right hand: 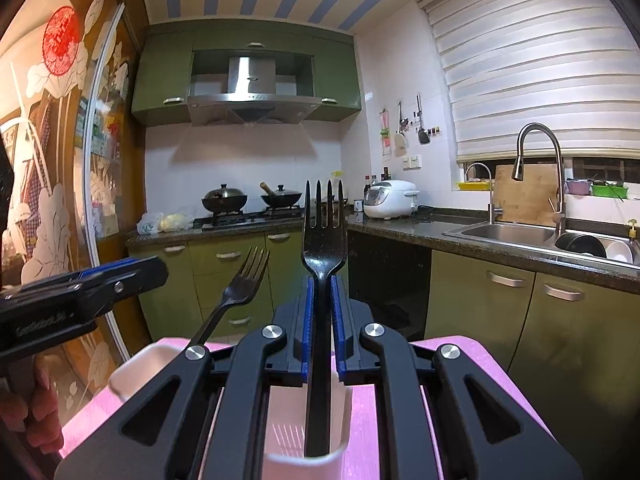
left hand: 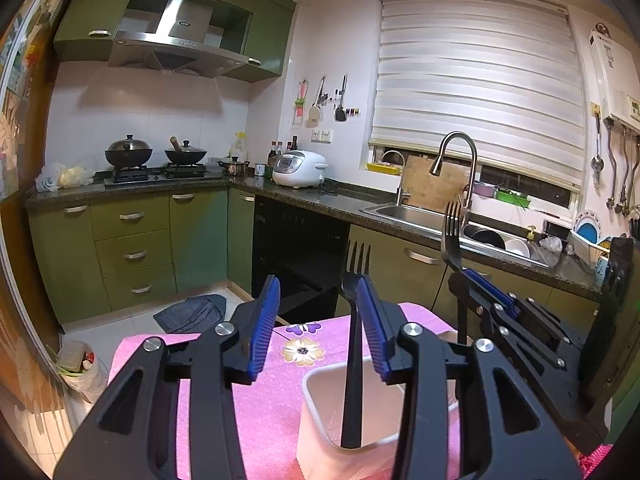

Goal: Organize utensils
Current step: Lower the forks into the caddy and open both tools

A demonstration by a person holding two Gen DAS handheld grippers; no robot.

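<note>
Pink floral tablecloth (left hand: 248,408) covers the small table nearest both cameras; on it stands a white utensil holder (left hand: 320,412), open at the top. Left gripper (left hand: 316,320): jaws apart, nothing pinched. First black fork (left hand: 354,344) stands handle-down in the holder, tines up, leaning beside the right-hand blue pad; whether it touches that pad cannot be told. Judged released, so the fork rests on the holder wall alone. Right gripper (right hand: 322,316): clenched on the neck of a second black fork (right hand: 322,280), tines up, handle end already inside the holder (right hand: 308,420). Held upright presumably so the handle slides straight down into the cup beside the first. From the right wrist view the first fork (right hand: 236,292) tilts left. Beyond: green cabinets (left hand: 132,240), sink (left hand: 404,212), stove with woks (left hand: 156,156).
</note>
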